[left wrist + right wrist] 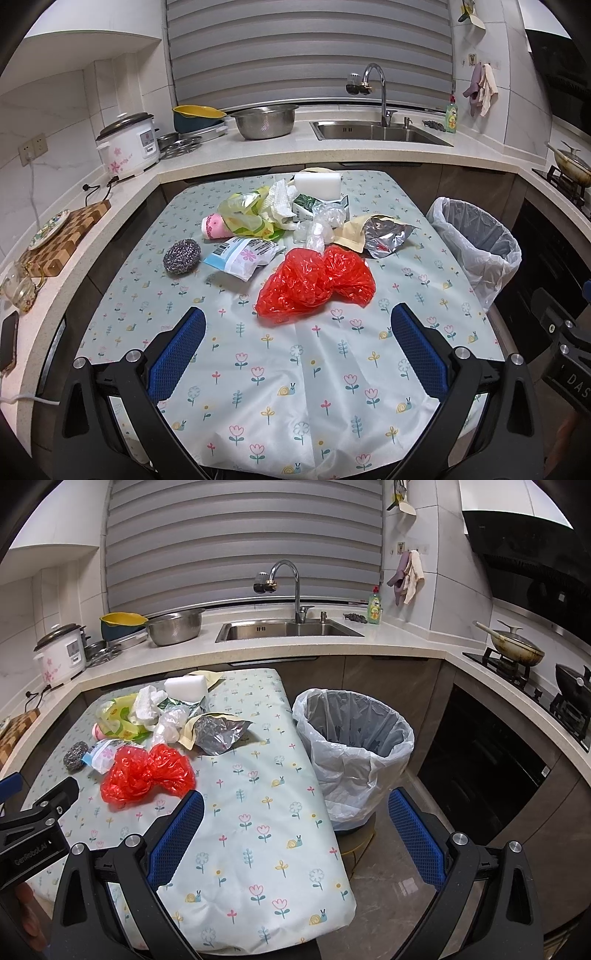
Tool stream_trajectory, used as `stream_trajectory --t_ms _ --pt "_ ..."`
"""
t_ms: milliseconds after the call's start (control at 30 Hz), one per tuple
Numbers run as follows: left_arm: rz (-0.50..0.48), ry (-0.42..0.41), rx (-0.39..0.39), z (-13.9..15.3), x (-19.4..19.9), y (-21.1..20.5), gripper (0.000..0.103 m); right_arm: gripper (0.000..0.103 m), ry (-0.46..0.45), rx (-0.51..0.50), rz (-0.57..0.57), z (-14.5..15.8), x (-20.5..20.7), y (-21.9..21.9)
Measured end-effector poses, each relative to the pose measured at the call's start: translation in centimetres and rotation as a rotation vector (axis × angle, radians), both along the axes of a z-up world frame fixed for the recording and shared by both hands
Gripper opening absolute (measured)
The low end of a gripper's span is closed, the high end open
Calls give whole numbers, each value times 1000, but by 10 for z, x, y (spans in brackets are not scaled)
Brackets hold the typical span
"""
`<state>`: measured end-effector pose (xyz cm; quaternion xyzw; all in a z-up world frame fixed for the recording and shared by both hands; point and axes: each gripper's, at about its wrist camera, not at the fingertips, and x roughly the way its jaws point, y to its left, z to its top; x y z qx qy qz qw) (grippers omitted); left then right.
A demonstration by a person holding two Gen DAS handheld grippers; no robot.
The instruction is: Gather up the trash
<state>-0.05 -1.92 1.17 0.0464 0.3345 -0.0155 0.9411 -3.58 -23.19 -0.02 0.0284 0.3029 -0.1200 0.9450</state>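
A heap of trash lies on the flower-print table point(295, 369): a crumpled red plastic bag point(314, 282) nearest me, a silver foil pouch point(386, 236), a blue-white wrapper point(245, 256), clear plastic point(316, 230), yellow-green packaging point(247, 216) and white tissue point(280, 201). My left gripper point(297, 332) is open and empty, just short of the red bag. My right gripper point(295, 814) is open and empty over the table's right edge, with the red bag point(147, 773) to its left. The lined trash bin point(354, 746) stands on the floor right of the table and shows in the left wrist view point(476, 243).
A steel scourer point(181, 256), a pink cup point(216, 226) and a white sponge block point(317, 184) lie among the trash. Behind run the counter, sink point(288, 631), steel bowl point(264, 120) and rice cooker point(127, 146). A stove with pans point(517, 648) is at the right.
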Motion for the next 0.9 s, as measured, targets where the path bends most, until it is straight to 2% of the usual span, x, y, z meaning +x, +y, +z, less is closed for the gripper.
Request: stream_trajectory --t_ms 267,533,733,900 --pt "31 58 -3 -14 31 10 96 96 20 17 3 -7 35 -3" --pt "80 118 -3 -32 76 30 96 96 54 59 80 -24 106 11" --pt "91 203 -54 -54 116 38 96 96 87 65 117 -42 163 20" --pt "41 260 -108 -74 146 34 96 95 126 87 115 -63 204 14"
